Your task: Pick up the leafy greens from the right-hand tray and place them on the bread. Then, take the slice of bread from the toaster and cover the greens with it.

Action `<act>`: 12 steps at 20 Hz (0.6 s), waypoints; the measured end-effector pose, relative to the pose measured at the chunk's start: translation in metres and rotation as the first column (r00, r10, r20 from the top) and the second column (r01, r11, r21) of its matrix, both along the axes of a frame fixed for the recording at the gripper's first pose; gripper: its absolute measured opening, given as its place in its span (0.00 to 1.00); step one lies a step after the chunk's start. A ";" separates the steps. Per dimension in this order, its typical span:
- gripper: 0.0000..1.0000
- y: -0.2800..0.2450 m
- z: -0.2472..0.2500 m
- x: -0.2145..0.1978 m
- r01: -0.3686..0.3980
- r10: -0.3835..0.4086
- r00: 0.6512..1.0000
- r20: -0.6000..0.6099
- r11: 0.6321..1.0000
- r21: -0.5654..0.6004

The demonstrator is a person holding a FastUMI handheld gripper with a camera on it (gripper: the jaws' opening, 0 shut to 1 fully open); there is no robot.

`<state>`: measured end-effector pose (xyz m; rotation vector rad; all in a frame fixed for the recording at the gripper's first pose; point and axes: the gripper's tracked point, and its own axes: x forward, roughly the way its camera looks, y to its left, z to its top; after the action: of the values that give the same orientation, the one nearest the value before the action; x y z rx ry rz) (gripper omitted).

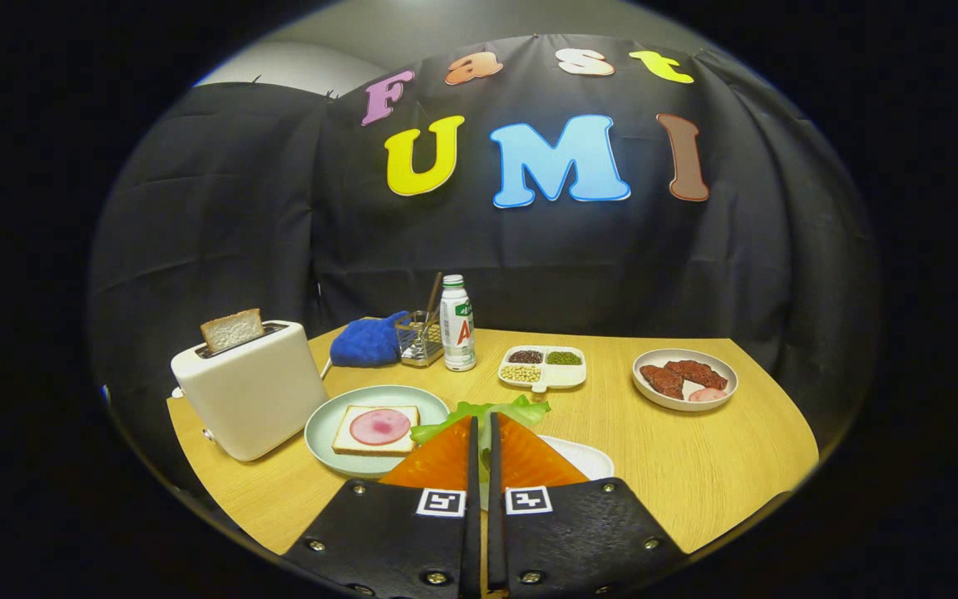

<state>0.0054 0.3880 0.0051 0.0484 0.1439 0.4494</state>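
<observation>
Hand-held gripper (483, 428) clamped on leafy greens (479, 411), just beside bread (377, 429) plate (325, 424).

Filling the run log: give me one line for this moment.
tongs: shut on leafy greens | greens: above white tray | bread with ham: uncovered on plate | toaster slice: in toaster

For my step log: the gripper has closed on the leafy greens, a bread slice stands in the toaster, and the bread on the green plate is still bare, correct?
Not quite: in the gripper view, the bread on the green plate carries a round pink ham slice. The gripper is closed on the leafy greens, and a bread slice stands in the toaster.
</observation>
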 end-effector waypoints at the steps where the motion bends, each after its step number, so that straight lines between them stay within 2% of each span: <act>1: 0.03 0.005 0.001 0.002 -0.006 0.006 1.000 -0.002 1.000 0.002; 12: 0.03 0.097 0.004 0.017 -0.139 0.139 0.990 -0.001 0.990 0.004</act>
<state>0.0229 0.4847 0.0090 0.0428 0.1482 0.5889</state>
